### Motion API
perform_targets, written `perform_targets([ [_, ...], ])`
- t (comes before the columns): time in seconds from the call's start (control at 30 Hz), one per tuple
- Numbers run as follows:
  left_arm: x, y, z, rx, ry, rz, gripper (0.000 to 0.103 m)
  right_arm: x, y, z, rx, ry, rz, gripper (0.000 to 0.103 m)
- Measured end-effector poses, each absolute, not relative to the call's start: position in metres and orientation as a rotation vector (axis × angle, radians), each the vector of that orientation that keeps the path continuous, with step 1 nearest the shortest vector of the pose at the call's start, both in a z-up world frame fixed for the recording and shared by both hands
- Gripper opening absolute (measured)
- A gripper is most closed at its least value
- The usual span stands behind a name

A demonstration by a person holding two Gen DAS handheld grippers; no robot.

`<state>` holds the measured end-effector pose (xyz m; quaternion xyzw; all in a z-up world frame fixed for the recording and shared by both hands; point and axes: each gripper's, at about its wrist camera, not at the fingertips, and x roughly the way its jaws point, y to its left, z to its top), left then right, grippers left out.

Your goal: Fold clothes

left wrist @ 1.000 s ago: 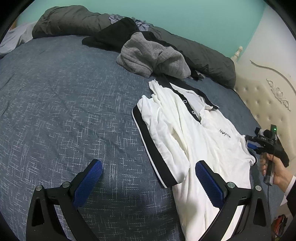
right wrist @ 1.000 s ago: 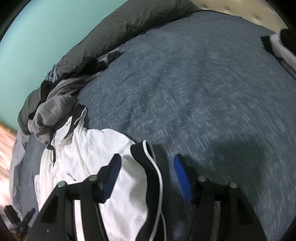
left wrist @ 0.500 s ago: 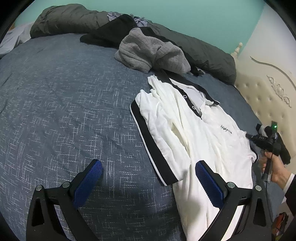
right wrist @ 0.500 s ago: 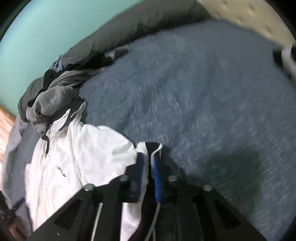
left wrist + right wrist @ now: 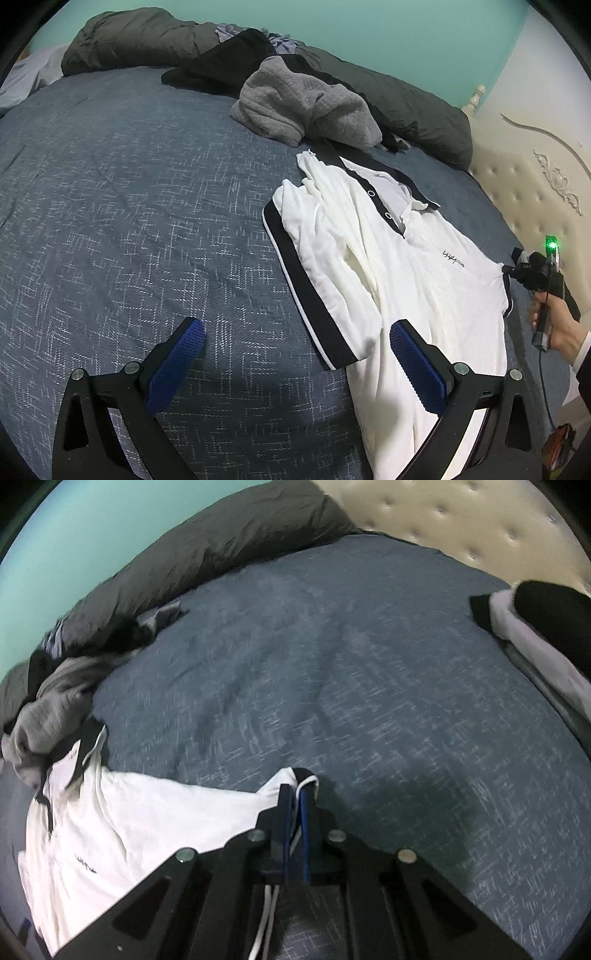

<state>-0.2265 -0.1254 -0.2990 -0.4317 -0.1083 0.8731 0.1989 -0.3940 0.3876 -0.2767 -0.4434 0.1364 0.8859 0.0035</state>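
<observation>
The left gripper (image 5: 295, 354) sits at the frame's bottom with jaws spread wide, while the right gripper (image 5: 294, 805), lower centre, is clamped tight, a hand (image 5: 554, 325) gripping its handle.

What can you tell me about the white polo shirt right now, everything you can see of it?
The white polo shirt lies front-up and rumpled on the blue-grey bedspread. It looks like soft knit, with a black collar, a black button placket, black sleeve cuffs edged with a thin white line and a small dark script logo on the chest. One sleeve is folded in over the body. The right gripper is shut on the other sleeve's cuff. The open left gripper hovers near the hem. The collar sits beside a grey garment.
</observation>
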Motion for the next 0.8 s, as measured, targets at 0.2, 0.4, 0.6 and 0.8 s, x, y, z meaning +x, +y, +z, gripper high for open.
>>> perform_targets([
  [0.2, -0.226, -0.125, -0.299, -1.210, -0.304, 2.436, 0.103, -0.388, 0.403, -0.285, -1.405, 0.604, 2.746, 0.018],
  [0.4, -0.225, -0.127, -0.295, -1.199, -0.318, 2.439, 0.103, -0.348, 0.414, -0.278, -1.365, 0.868, 2.813, 0.031],
  [0.6, -0.224, -0.125, -0.292, -1.189, -0.318, 2.437, 0.103, -0.311, 0.400, -0.285, -1.479, 0.944, 2.791, 0.031],
  [0.8, -0.224, -0.124, -0.293, -1.193, -0.313, 2.434, 0.103, -0.286, 0.382, -0.300, -1.544, 1.013, 2.779, 0.031],
])
